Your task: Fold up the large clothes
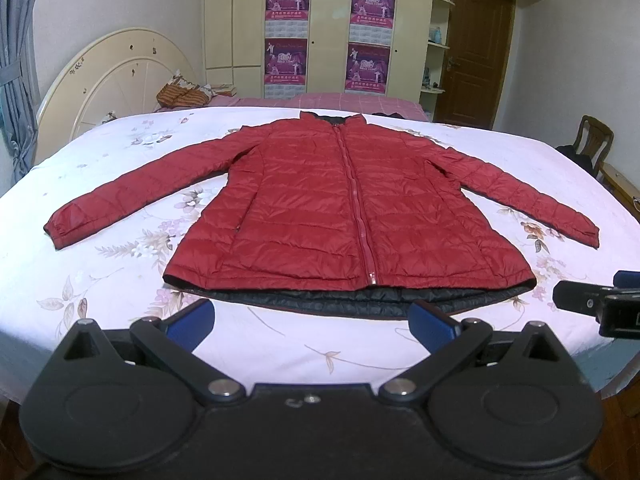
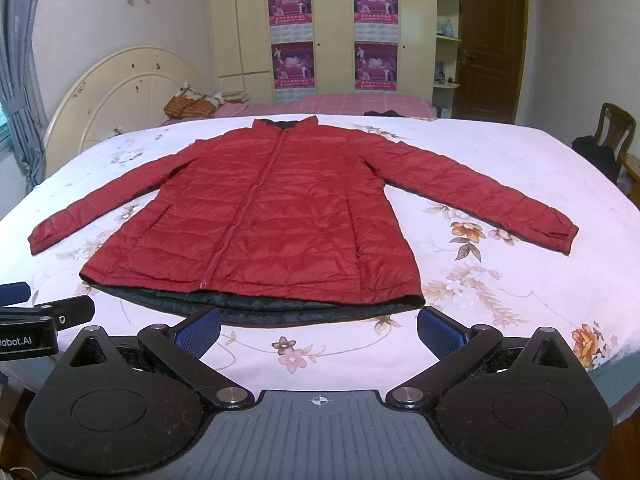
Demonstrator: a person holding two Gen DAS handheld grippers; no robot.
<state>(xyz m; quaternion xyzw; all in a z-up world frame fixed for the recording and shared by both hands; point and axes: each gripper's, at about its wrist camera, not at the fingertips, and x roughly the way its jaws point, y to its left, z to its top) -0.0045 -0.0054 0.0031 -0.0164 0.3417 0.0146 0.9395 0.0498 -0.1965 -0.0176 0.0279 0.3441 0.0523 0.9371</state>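
I see the red quilted jacket [image 1: 320, 208] spread flat, zipped, sleeves out to left and right, in the middle of the floral bedsheet [image 1: 100, 280]. My left gripper [image 1: 310, 320] and right gripper [image 2: 318, 326] hover near its hem, both spread wide, holding nothing.

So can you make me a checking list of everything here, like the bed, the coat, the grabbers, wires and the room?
Surface: white floral bedsheet, smooth.
Job's things: red quilted puffer jacket flat, zipped, sleeves spread; dark lining shows below the hem.
Clutter: orange striped cloth bundle and small dark item on the far pink checked bedding.
Grippers: left gripper and right gripper open, empty, near the hem.
Cables: nothing seen.
Surroundings: cream wardrobe with purple posters, brown door, wooden chair.
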